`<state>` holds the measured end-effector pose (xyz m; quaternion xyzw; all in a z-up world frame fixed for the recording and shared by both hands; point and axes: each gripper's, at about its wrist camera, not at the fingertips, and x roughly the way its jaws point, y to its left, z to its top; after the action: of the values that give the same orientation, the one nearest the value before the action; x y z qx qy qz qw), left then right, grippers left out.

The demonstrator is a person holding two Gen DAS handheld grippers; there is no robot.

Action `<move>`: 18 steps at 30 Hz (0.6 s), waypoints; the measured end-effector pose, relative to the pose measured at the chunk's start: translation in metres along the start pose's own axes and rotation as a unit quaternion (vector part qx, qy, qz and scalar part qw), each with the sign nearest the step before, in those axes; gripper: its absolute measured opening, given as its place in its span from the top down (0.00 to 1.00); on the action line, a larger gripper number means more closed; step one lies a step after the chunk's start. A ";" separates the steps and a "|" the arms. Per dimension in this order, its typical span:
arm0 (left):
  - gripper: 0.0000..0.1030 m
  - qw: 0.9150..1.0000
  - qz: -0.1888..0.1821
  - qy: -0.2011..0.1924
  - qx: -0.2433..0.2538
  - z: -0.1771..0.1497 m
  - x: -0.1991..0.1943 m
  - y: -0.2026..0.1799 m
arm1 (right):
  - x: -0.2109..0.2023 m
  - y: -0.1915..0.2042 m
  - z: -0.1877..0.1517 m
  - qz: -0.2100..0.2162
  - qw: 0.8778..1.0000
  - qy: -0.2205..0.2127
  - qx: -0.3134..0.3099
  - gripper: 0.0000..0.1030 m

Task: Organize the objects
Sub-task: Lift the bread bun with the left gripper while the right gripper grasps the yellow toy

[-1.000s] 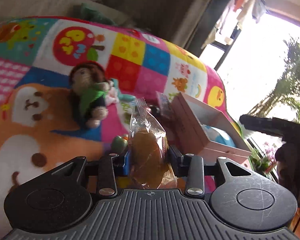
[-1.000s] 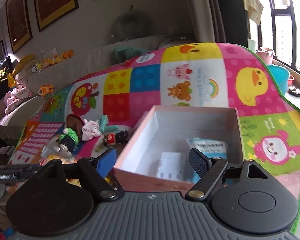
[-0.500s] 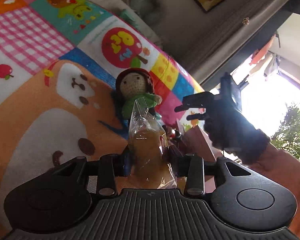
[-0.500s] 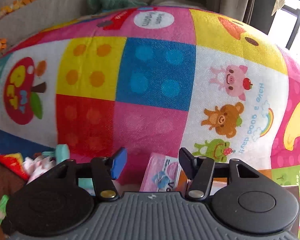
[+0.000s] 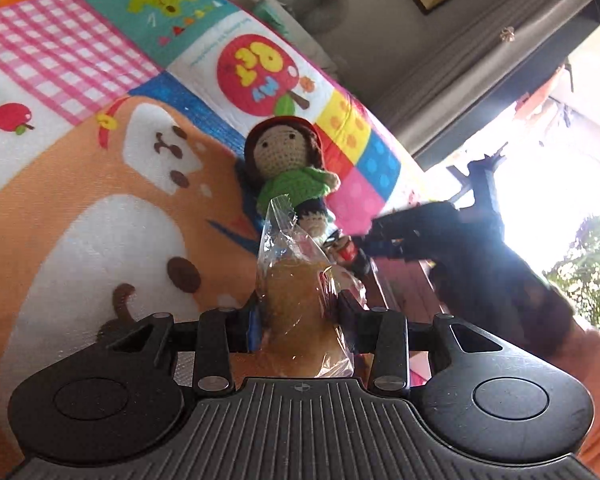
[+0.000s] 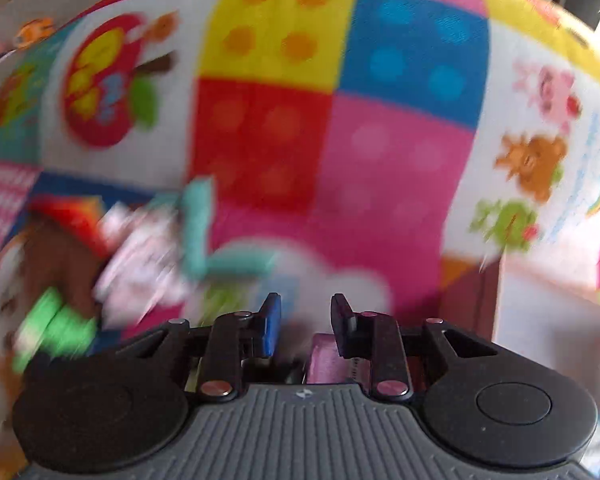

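Observation:
My left gripper (image 5: 298, 320) is shut on a clear-wrapped brown pastry (image 5: 300, 304) and holds it above the colourful play mat (image 5: 80, 200). A crochet doll (image 5: 292, 172) in a green top lies on the mat just beyond it. My right gripper (image 6: 305, 320) is open, low over the mat, with a pink packet (image 6: 326, 360) just under its fingers. It also shows in the left wrist view (image 5: 440, 236), reaching toward a small red item (image 5: 346, 250) beside the pink box (image 5: 404, 292). The right wrist view is blurred.
A teal and white soft toy (image 6: 188, 240) and the doll (image 6: 60, 280) lie left of my right gripper. The pink box's edge (image 6: 540, 280) is at its right. A sofa and framed pictures stand behind the mat.
My right gripper has dropped lower and moved left over the mat, past the pink packet, and its jaws have narrowed. My left gripper still holds the pastry and has shifted slightly.

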<state>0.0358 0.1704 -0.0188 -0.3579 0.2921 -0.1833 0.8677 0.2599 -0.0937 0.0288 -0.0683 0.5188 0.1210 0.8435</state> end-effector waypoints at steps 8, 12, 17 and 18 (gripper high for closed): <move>0.59 0.999 0.019 0.010 0.037 -0.006 0.004 -0.013 | -0.081 0.021 -0.117 0.085 0.991 -0.018 -0.099 0.76; 0.59 0.999 0.028 0.008 0.038 -0.012 -0.002 -0.017 | -0.130 0.015 -0.167 0.095 0.981 -0.112 -0.129 0.39; 0.59 0.998 0.043 0.021 0.046 -0.027 -0.016 -0.031 | -0.135 0.026 -0.221 0.136 0.970 -0.138 -0.147 0.39; 0.59 0.997 0.049 0.026 0.053 -0.030 -0.020 -0.035 | -0.130 0.029 -0.225 0.134 0.970 -0.144 -0.146 0.39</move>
<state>-0.0021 0.1417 -0.0026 -0.2918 0.3218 -0.1653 0.8854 0.0026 -0.1373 0.0436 -0.1024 0.3731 0.3154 0.8665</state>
